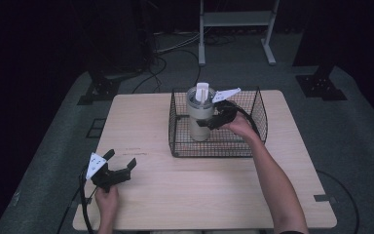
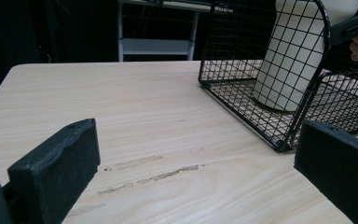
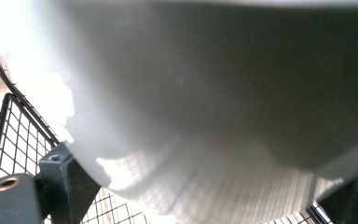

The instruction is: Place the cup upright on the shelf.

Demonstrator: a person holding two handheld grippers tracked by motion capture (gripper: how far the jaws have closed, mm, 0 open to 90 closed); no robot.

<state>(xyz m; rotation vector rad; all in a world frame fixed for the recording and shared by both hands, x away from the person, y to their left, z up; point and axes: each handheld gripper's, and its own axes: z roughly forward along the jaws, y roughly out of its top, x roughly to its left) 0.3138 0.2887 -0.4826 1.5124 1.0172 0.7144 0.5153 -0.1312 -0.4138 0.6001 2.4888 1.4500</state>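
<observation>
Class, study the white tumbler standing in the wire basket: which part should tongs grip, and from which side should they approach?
Grip the tumbler around its upper body, below the lid, coming over the wire basket rim from the person's right, as the right tongs do. It stands upright, its smooth round wall suits two jaws, and the mesh walls block any lower sideways approach.

The high view looks forward and down on the whole worktop [image 1: 141,117], the left gripper view sits low at its near left facing the wire basket [image 2: 261,70] in its upper right, and the right gripper view presses close against the white tumbler [image 3: 191,93] inside that basket.
</observation>
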